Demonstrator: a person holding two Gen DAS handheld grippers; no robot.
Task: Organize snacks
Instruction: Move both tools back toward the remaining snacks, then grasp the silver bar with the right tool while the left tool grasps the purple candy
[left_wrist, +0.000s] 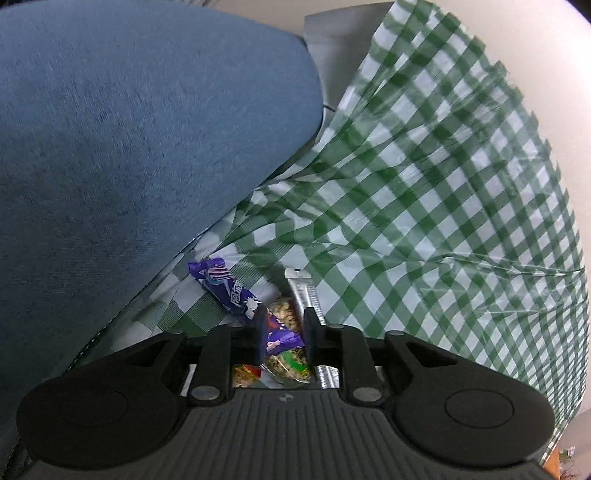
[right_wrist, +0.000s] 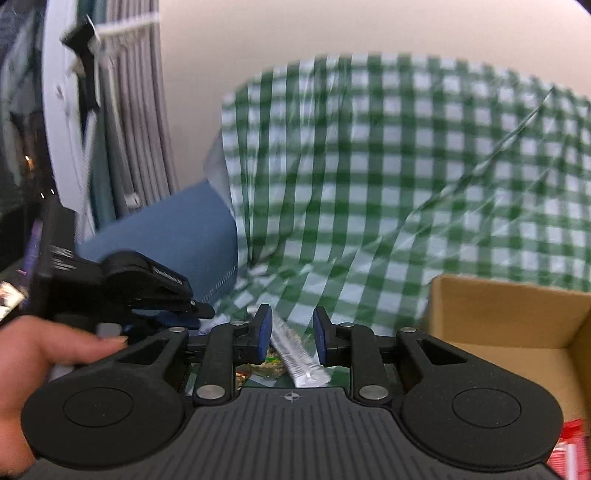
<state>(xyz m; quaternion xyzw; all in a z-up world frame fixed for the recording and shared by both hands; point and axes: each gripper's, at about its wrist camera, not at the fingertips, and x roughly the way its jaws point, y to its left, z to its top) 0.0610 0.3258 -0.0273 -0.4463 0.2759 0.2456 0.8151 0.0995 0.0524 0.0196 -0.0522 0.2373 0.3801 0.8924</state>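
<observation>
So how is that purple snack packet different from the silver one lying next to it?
The purple packet is brightly printed, with white lettering and a twisted end; the silver packet is plain and metallic with a flat crimped end. The purple one looks plumper, the silver one slim and stick-like. The purple packet runs between the fingers of the left gripper, while the silver packet lies just beside them. Both rest on the green checked cloth.
</observation>
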